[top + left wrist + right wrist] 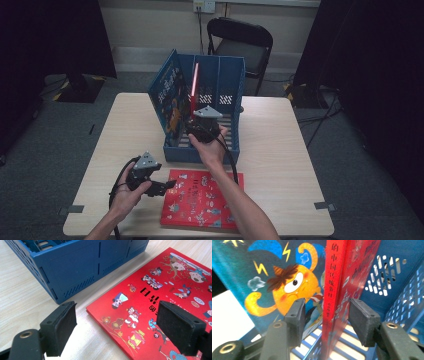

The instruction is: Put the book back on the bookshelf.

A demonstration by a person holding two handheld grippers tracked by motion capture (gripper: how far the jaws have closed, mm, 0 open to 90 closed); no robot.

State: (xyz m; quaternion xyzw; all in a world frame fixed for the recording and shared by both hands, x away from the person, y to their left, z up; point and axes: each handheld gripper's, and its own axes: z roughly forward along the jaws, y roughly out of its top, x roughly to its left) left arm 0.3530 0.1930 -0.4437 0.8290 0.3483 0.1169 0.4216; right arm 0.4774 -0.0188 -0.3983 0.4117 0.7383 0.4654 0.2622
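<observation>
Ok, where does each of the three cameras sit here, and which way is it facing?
High view: above the person's side, facing forward and down on the table; both forearms, left gripper, right gripper.
Left gripper view: along its open jaws toward the flat red book and blue crate.
Right gripper view: into the crate, jaws astride the upright red book, blue book beside.
Shared: crate.

Red book spine (pixel 332 285), centre of right gripper view: vertical Chinese characters, "的中国" legible at top, rest blurred.
Flat red book cover (pixel 160 302), left gripper view: large Chinese title, inverted, partly hidden behind jaw.
</observation>
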